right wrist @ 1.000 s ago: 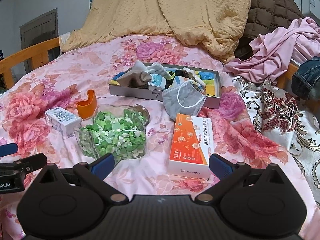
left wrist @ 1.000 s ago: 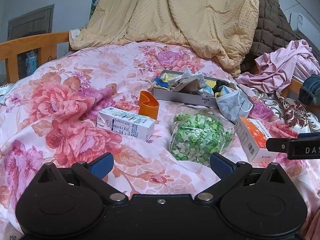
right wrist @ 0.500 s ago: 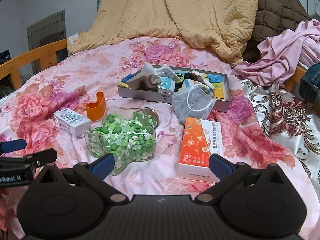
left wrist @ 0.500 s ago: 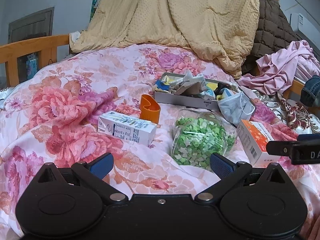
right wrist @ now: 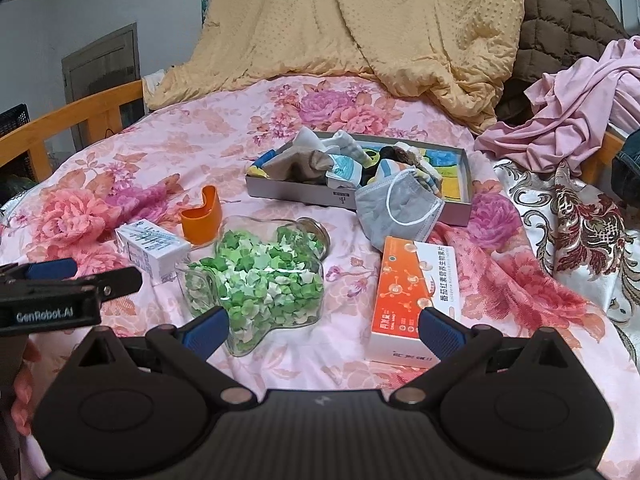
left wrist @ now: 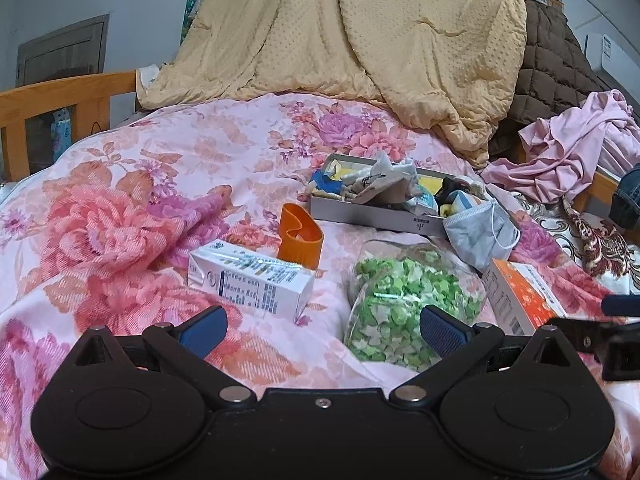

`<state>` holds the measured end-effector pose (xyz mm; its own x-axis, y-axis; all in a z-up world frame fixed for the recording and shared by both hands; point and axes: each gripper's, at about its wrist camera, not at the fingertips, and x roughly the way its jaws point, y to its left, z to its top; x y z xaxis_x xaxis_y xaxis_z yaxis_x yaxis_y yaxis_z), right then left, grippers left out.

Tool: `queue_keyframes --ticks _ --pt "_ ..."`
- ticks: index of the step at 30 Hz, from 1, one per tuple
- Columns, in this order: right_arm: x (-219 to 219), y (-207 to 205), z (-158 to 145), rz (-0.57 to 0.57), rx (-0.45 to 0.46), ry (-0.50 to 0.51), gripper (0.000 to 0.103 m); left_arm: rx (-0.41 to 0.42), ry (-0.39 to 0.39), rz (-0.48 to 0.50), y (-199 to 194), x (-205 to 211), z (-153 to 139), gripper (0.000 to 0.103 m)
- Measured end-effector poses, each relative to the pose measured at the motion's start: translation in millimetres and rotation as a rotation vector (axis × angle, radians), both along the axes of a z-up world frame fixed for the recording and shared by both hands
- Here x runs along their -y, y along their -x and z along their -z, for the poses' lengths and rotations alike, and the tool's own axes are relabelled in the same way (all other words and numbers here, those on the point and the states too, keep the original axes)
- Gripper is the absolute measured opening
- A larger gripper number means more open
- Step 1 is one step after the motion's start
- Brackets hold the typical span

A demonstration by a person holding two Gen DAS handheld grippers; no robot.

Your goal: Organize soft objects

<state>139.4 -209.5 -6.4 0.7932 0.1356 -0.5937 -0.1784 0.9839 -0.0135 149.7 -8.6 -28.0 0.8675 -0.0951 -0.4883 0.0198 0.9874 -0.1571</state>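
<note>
Both tongs hover low over a bed (left wrist: 168,168) covered in a pink floral blanket, each spread wide and holding nothing: the left tongs (left wrist: 322,326) sit above the milk carton (left wrist: 250,282) and the near edge of the jar (left wrist: 404,300), while the right tongs (right wrist: 324,330) span the jar (right wrist: 260,280) and the orange box (right wrist: 408,296). The jar is clear, lying on its side, and full of green paper stars. Behind the carton stands an orange cup (left wrist: 300,242). Farther back lies a shallow grey tray (right wrist: 304,192) heaped with socks (right wrist: 316,160) and other small cloth pieces; a grey mask (right wrist: 400,208) hangs over the tray's near right corner, touching the blanket. A yellow quilt (right wrist: 360,28) is piled at the head of the bed, with pink clothes (right wrist: 580,100) crumpled to the right. In the right wrist view the left tongs (right wrist: 68,276) show at the left edge, near the carton (right wrist: 154,248).
</note>
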Motion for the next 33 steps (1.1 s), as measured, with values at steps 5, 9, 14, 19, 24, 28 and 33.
queue_keyframes --ticks 5,9,14,19,24,28,33 --pt "1 -2 -1 0.008 0.016 -0.014 0.103 0.012 -0.008 0.011 -9 1 -1 0.102" --pt "1 -6 -3 0.008 0.035 -0.007 0.103 0.010 -0.011 0.011 -17 0 -1 0.102" --pt "-3 -16 -6 -0.007 0.076 0.029 0.103 0.004 -0.025 0.010 -28 -2 0 0.102" --pt "-5 -32 -6 -0.021 0.101 0.046 0.103 0.001 -0.040 0.012 -44 -1 2 0.102" --pt "-3 -54 -4 -0.022 0.135 0.068 0.103 0.001 -0.063 0.019 -69 2 3 0.102" --pt "11 -75 2 0.039 0.113 0.031 0.103 0.000 -0.058 -0.003 -95 1 4 0.102" --pt "33 -99 10 0.102 0.090 -0.027 0.103 -0.006 -0.043 -0.030 -130 1 3 0.102"
